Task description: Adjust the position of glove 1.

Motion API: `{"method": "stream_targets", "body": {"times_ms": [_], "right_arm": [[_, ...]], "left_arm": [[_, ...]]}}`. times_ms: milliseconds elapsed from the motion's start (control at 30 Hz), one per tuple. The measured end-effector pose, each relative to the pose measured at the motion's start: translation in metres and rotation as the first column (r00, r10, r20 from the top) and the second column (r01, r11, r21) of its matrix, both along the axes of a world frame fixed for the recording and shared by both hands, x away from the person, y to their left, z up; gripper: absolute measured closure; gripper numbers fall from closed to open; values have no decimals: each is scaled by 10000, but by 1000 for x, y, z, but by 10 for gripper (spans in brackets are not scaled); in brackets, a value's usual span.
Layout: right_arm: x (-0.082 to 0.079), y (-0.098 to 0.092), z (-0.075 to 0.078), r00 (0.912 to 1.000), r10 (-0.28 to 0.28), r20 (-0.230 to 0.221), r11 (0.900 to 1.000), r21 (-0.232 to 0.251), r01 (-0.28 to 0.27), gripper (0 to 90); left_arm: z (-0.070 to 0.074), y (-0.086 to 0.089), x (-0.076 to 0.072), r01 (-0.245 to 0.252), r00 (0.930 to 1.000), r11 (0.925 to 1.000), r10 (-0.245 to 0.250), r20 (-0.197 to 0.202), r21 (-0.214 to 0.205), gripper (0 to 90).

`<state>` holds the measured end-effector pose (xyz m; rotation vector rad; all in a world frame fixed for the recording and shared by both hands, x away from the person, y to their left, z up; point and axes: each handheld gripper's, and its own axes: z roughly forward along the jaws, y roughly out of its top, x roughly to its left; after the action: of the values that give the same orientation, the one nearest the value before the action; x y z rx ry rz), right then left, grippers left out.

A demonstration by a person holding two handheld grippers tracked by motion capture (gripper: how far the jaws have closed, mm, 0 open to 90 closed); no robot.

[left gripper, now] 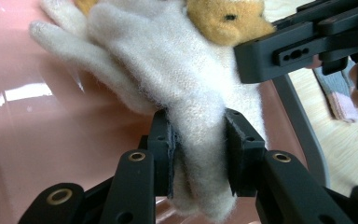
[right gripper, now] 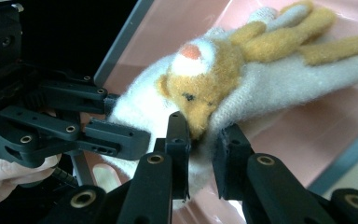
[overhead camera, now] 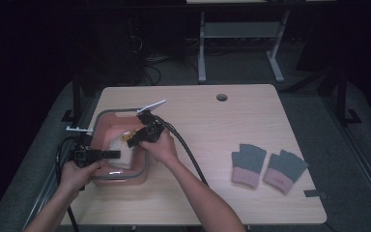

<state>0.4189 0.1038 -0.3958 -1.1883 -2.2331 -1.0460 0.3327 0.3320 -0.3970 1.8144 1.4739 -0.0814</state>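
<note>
The left tool (left gripper: 198,154) is closest, and its two black jaws are pressed tightly on the cuff of a white woolly glove with a small orange bear face (left gripper: 168,88). Just beyond, the right tool (right gripper: 200,142) stands over the bear end of the same glove (right gripper: 242,84); its jaws are only slightly apart and the fabric is between them, pads against it. The glove lies inside a pink plastic tub with a grey rim (overhead camera: 140,170) on the left part of the light wooden desk (overhead camera: 212,125). Further to the right, well apart, a pair of grey fingerless gloves with pink cuffs (overhead camera: 266,167) lies flat.
</note>
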Motion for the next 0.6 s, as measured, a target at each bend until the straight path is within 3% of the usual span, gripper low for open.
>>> {"method": "stream_targets", "body": {"times_ms": [600], "right_arm": [[-3, -17, 7, 9998, 12, -186, 9999, -108, -15, 757]], "left_arm": [[-2, -4, 5, -218, 9994, 9988, 229, -252, 427, 668]]}}
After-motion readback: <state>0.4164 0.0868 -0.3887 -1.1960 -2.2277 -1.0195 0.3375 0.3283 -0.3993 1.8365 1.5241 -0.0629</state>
